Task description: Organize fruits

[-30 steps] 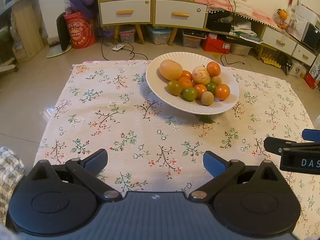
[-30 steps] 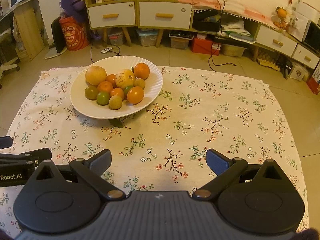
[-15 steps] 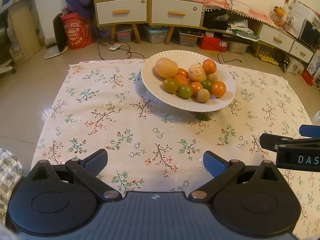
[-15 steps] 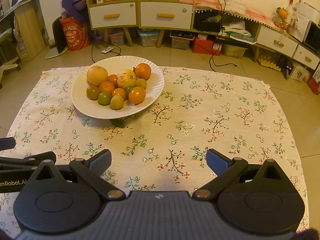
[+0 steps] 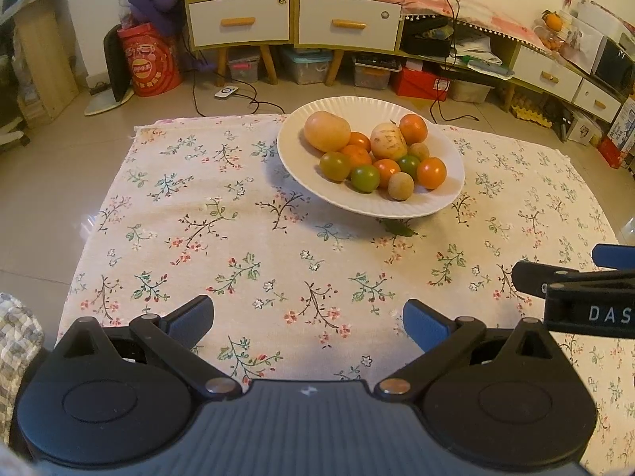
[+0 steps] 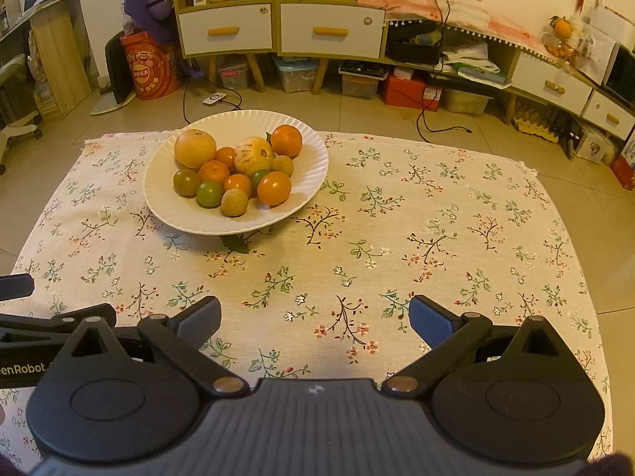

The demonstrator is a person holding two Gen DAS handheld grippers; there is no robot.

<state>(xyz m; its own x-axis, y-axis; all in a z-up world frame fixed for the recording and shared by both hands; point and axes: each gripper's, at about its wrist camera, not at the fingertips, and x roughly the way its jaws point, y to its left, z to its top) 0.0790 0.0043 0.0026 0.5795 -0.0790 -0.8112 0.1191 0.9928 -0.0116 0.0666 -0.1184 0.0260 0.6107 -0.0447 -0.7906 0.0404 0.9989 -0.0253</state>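
A white ribbed plate (image 5: 301, 135) (image 6: 309, 166) stands at the far side of the floral tablecloth, piled with several fruits: oranges, green citrus, a large yellow fruit (image 5: 327, 131) (image 6: 195, 148) and a pale striped melon (image 5: 389, 142) (image 6: 254, 156). My left gripper (image 5: 308, 316) is open and empty over the near cloth, well short of the plate. My right gripper (image 6: 315, 316) is open and empty too, with the plate ahead to its left. Each gripper shows at the edge of the other's view.
A green leaf (image 5: 399, 229) (image 6: 235, 244) lies on the floral tablecloth (image 5: 238, 238) under the plate's near rim. Beyond the table are tiled floor, low white-drawer cabinets (image 6: 278, 31), storage boxes, cables and a red bag (image 5: 152, 65). A checked cloth (image 5: 18, 341) is at the near left.
Both grippers have drawn back and risen slightly, so the plate sits a little farther off in both views. Both stay open and empty. The fruits have not moved.
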